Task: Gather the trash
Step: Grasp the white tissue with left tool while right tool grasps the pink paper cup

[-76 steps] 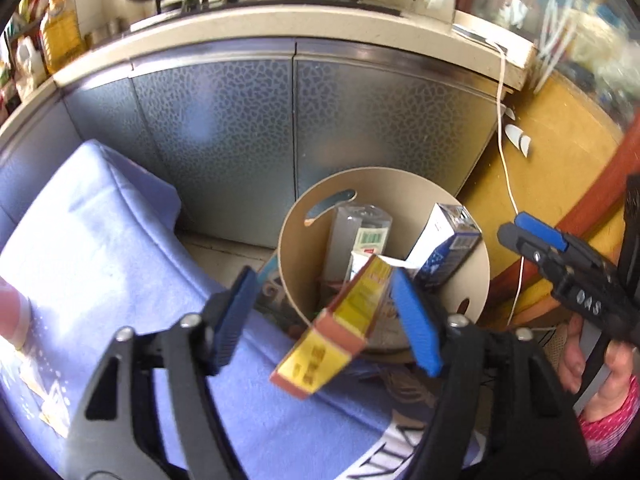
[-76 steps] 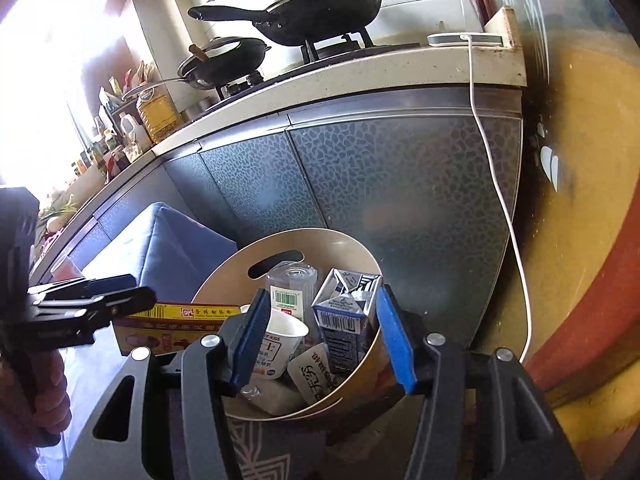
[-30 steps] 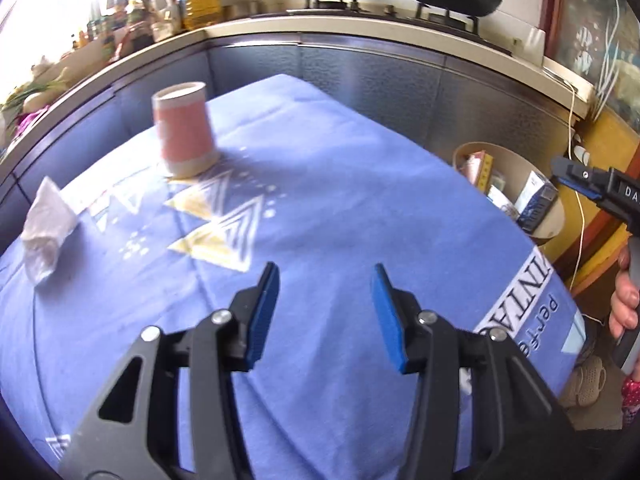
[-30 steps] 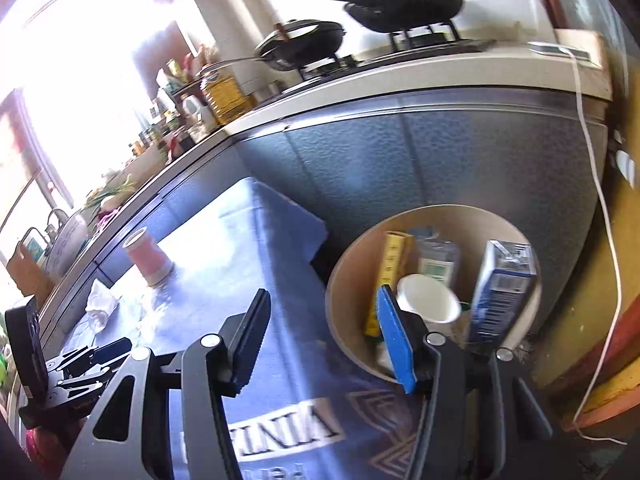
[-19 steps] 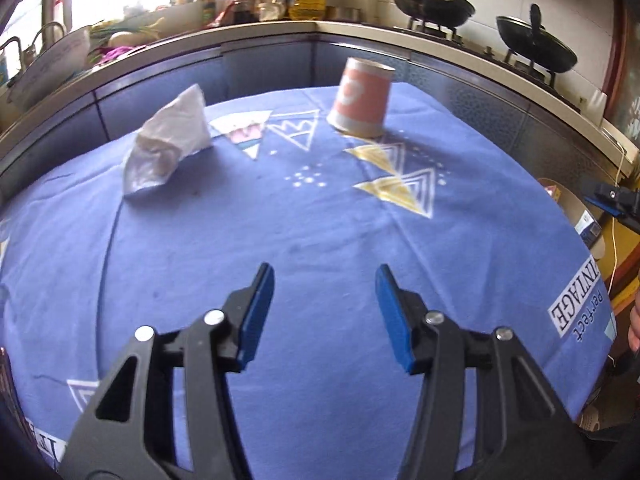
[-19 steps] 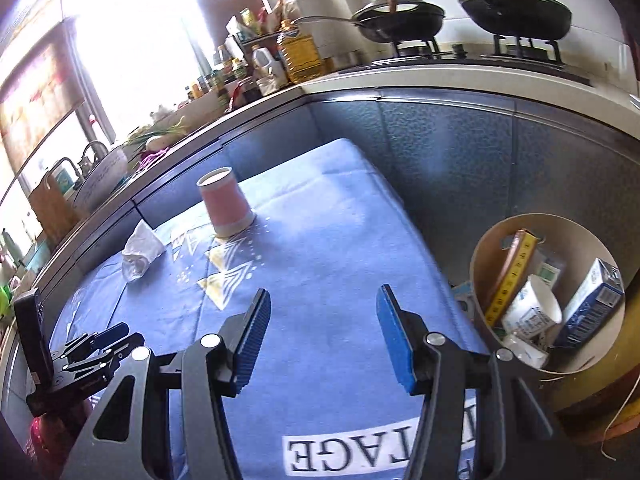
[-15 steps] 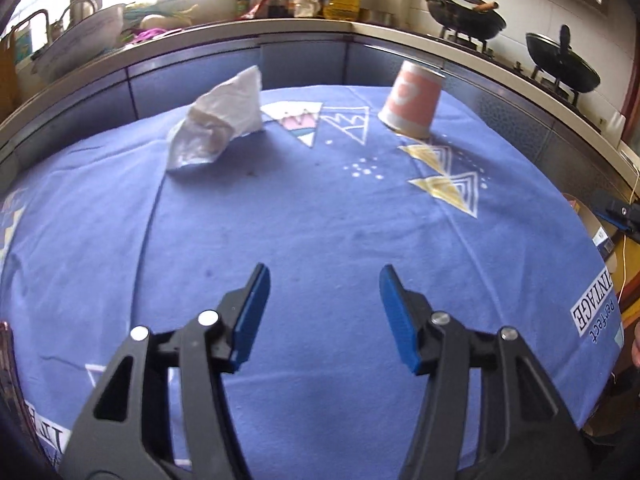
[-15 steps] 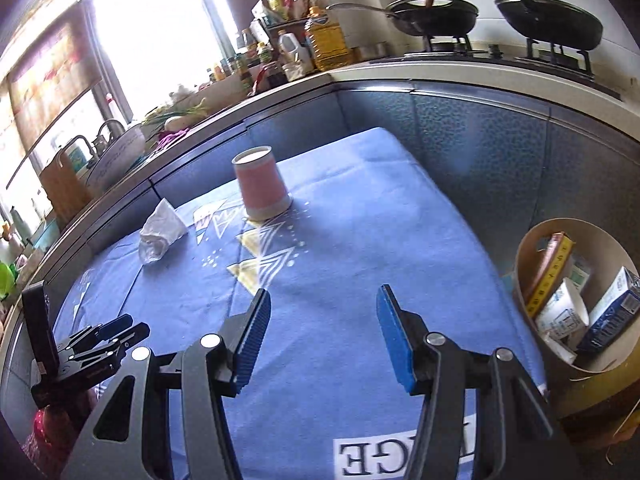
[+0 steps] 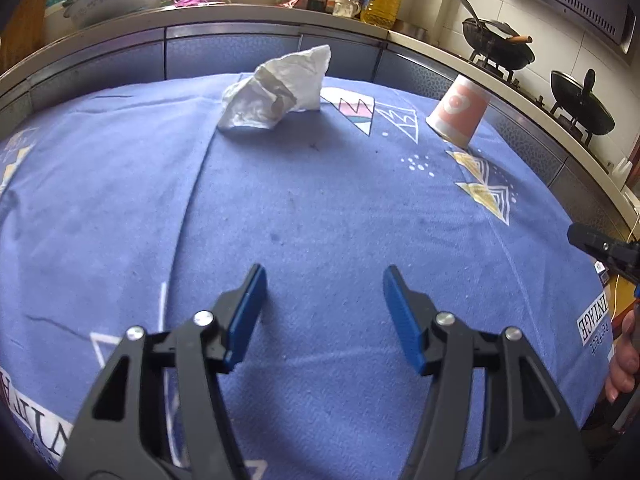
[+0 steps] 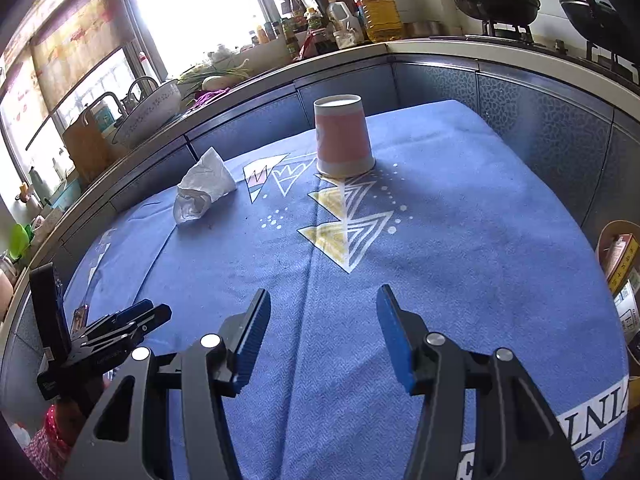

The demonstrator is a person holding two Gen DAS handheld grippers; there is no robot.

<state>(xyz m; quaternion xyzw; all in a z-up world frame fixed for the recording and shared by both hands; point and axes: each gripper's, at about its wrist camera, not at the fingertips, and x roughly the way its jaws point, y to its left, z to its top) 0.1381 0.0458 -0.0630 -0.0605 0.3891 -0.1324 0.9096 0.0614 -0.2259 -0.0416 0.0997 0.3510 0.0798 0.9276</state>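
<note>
Tablecloth, blue fabric with triangle prints, fills both views. Upper left of centre in the left wrist view sits a crumpled white paper napkin; over at the upper right is a pink paper cup standing upside down. Left gripper has just been opening, nothing between its blue pads. Right gripper is spread too, empty. A round tan trash bin full of cartons peeks in at the right wrist view's right edge.

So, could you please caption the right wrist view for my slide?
Open right gripper above blue tablecloth, facing upside-down pink cup and crumpled tissue.
</note>
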